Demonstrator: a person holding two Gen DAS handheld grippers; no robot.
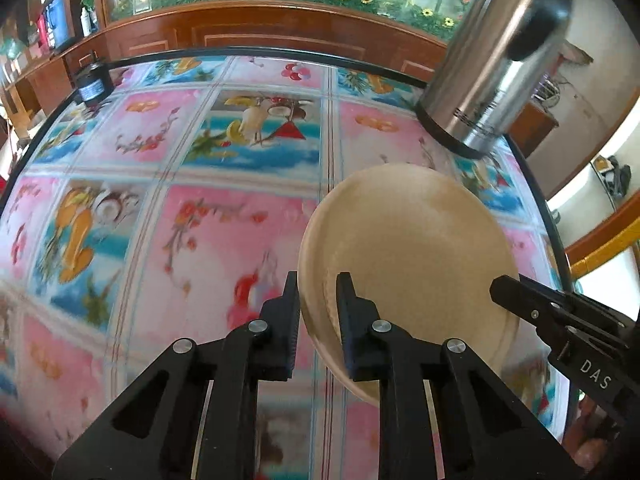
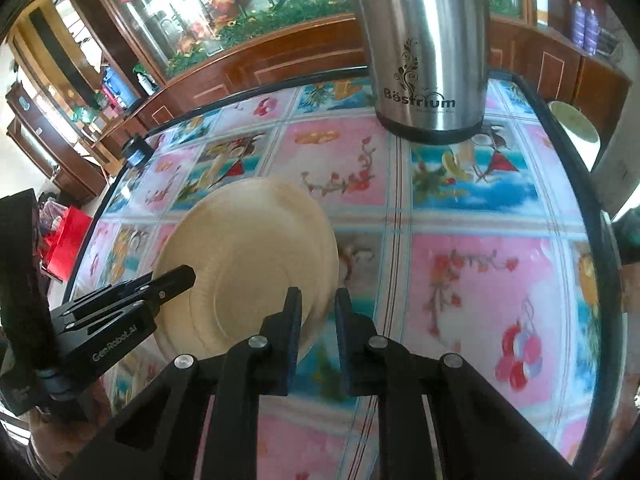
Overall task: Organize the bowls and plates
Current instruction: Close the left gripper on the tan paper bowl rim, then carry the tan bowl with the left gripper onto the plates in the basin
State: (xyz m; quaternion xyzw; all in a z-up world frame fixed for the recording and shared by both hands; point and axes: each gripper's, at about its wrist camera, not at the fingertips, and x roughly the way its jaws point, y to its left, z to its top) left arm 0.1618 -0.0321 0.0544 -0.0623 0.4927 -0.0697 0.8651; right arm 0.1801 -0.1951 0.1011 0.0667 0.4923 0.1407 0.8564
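A beige plate [image 1: 412, 248] is held above the table, tilted; it also shows in the right wrist view [image 2: 248, 256]. My left gripper [image 1: 318, 284] is shut on its left rim. My right gripper [image 2: 318, 298] is shut on its right rim. Each gripper shows in the other view: the right one [image 1: 560, 320] at the plate's right edge, the left one [image 2: 132, 300] at its left edge. It looks like more than one stacked plate, but I cannot tell.
A tall steel thermos [image 2: 424, 48] stands at the back of the table, also in the left wrist view [image 1: 492, 60]. A small dark jar [image 1: 92, 84] sits at the back left corner. The table has a colourful fruit-pattern cloth [image 1: 192, 220] and a black edge [image 2: 604, 240].
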